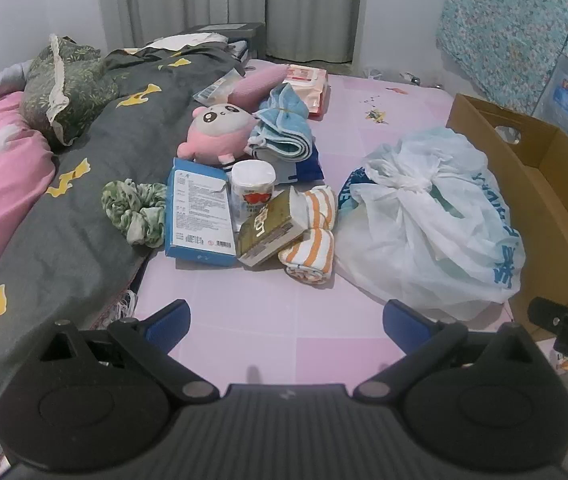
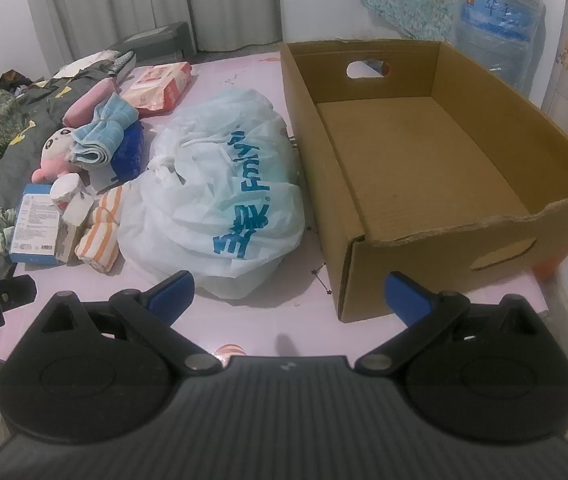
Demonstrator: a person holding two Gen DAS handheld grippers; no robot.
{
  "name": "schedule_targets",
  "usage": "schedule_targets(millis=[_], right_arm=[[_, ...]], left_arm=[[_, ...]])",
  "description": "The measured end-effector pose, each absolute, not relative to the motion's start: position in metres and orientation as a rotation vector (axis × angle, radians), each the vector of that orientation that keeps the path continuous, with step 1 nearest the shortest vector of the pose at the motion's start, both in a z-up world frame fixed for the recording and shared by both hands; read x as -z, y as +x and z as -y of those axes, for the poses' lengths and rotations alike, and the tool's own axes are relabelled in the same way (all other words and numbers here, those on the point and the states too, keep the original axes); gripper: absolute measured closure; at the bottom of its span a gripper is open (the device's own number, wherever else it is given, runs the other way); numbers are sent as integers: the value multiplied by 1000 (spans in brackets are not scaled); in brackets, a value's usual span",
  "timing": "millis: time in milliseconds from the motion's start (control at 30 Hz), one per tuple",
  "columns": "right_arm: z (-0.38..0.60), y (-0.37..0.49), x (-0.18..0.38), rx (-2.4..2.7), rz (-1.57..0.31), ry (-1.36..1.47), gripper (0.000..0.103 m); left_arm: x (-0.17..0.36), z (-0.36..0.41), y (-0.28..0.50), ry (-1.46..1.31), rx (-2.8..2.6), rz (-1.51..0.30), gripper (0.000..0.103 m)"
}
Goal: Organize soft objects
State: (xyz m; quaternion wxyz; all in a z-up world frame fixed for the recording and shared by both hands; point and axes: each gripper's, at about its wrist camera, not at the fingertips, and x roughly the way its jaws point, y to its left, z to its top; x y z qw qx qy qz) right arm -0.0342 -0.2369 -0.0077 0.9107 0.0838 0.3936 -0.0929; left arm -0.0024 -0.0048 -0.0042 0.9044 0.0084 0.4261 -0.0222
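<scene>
Colours I see across the bed

I see a pink plush toy [image 1: 213, 130], an orange-and-white striped cloth [image 1: 312, 236], a light blue towel [image 1: 284, 128], a green-and-white scrunchie [image 1: 135, 212], a white bag with blue lettering [image 2: 219, 200], a plain brown cardboard box [image 2: 436, 160], and a pale pink checked sheet [image 1: 284, 320].

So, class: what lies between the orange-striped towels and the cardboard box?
The tied white plastic bag sits between the orange-striped towels and the cardboard box, clearest in the right wrist view.

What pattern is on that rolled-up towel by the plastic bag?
Orange and white stripes on the rolled towel, clearest in the left wrist view.
</scene>
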Motion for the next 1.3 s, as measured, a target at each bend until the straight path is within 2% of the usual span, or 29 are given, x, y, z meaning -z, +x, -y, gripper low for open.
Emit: schedule_targets(millis=[1300], right_arm=[[237,-33,8,192,-814,185,1]], left_arm=[[4,5,-2,22,54,-882,0]])
